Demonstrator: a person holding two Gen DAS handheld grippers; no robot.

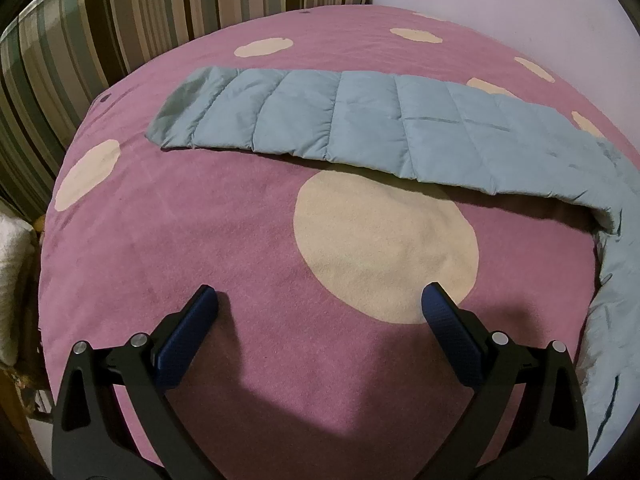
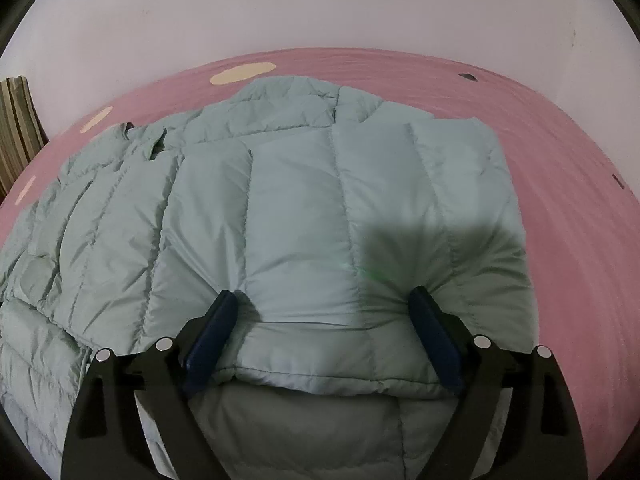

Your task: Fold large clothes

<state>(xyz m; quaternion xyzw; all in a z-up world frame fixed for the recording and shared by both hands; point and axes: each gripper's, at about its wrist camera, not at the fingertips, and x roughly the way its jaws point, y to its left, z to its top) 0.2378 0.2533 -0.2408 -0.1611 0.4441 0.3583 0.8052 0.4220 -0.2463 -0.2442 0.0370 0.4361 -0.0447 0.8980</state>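
Now the pale blue quilted puffer jacket [image 2: 304, 216] lies spread on the bed's pink spotted blanket [image 1: 248, 240], one side panel folded over its body so the hem edge sits right under the right tongs [image 2: 324, 300]. Those tongs are released, fingers wide, straddling the fold and pressing into the padding without pinching it. The left tongs [image 1: 320, 300] hang released too, over bare blanket, near the stretched-out sleeve [image 1: 320, 120], likely next. Count: one jacket, one sleeve showing, two tongs
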